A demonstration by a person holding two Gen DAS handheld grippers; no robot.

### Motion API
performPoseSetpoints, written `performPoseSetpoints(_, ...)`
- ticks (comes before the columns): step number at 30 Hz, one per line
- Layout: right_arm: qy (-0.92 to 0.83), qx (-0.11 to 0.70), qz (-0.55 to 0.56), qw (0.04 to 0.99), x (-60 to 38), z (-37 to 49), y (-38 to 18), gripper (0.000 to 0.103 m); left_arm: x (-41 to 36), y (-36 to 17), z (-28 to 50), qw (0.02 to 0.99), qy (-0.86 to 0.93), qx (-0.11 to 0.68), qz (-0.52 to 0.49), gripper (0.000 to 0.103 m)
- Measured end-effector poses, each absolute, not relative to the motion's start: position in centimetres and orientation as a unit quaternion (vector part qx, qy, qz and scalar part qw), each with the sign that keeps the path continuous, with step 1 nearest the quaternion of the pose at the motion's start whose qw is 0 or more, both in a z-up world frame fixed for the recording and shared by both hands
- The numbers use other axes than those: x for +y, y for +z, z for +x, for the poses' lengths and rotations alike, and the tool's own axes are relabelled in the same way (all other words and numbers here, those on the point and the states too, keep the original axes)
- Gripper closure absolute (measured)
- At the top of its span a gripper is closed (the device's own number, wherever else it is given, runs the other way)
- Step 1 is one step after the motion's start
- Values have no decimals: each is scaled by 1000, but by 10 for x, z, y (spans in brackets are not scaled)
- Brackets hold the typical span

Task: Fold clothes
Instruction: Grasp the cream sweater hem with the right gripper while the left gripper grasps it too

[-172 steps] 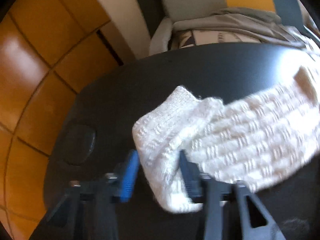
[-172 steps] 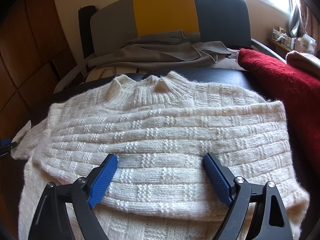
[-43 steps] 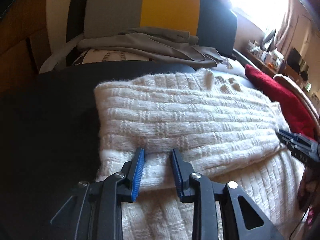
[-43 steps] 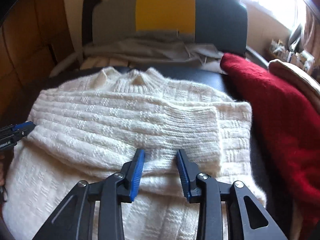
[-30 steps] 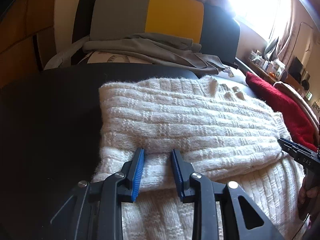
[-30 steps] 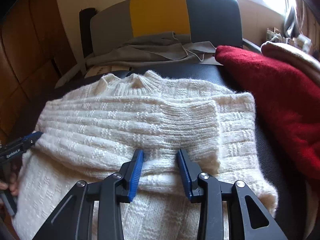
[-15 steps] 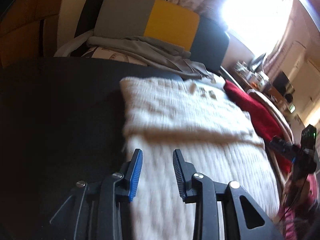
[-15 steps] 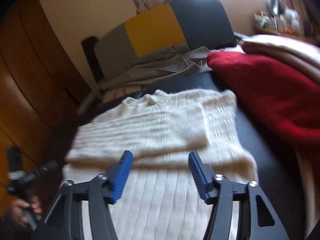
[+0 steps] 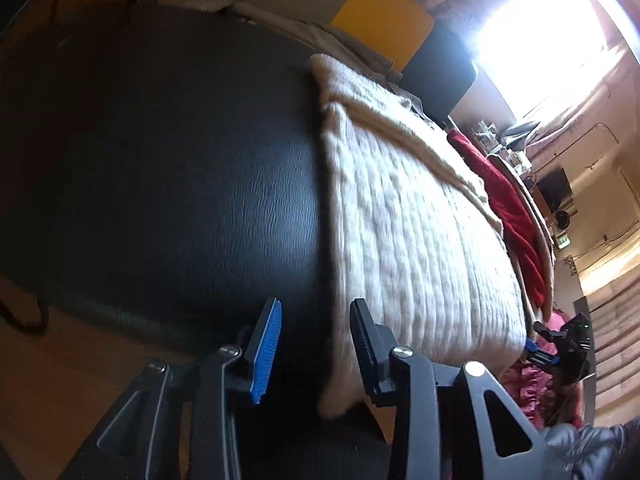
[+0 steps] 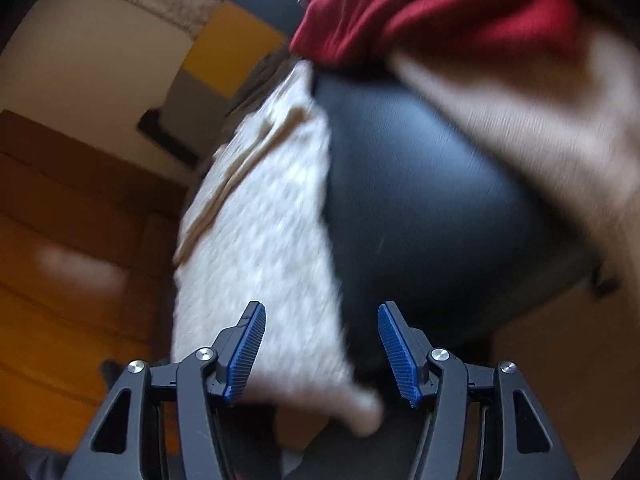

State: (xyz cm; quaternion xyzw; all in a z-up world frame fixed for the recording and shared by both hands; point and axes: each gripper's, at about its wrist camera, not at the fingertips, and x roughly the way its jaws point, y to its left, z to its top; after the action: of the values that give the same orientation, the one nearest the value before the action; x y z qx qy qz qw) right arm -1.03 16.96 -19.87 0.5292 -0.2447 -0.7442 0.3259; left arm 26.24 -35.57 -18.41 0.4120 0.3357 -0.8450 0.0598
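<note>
Cream knit sweater (image 9: 416, 224), sleeves folded across its far part, lies flat on a black desk (image 9: 168, 168), its near hem at the desk's near edge. Beyond it on the right, a red garment (image 9: 516, 216) and a beige cloth (image 10: 532, 104) lie piled along the desk's right side; at the far end stands a chair back (image 9: 360, 4) in grey, yellow and dark panels with grey cloth heaped before it. Left tongs (image 9: 316, 344): apart, holding nothing, astride the sweater's near left corner, hem edge between the pads. Right tongs (image 10: 322, 350): apart, holding nothing, astride the near right corner; this view is blurred. Nothing lies between tongs and hem. From the left wrist the right tongs show small at the hem's right end. No writing can be read.
</note>
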Motion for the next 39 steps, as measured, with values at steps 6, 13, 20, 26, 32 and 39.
performPoseSetpoints(6, -708, -267, 538, 371, 157, -7, -214, 41, -337, -191, 265, 32, -850, 314, 421, 60)
performPoseSetpoints(13, -706, -237, 544, 386, 141, -4, -211, 52, -316, -199, 260, 3, -849, 287, 443, 57)
performPoseSetpoints(20, -748, -103, 552, 355, 109, 3, -202, 92, -310, -198, 253, 20, -842, 277, 463, 56)
performPoseSetpoints(26, -746, -102, 558, 348, 105, 5, -203, 92, -294, -198, 246, 55, -849, 223, 476, 58)
performPoseSetpoints(32, -761, -18, 552, 340, 91, 19, -197, 91, -291, -197, 246, 66, -847, 211, 484, 90)
performPoseSetpoints(39, -798, 59, 516, 307, 69, 39, -191, 93, -295, -196, 250, 68, -844, 220, 485, 96)
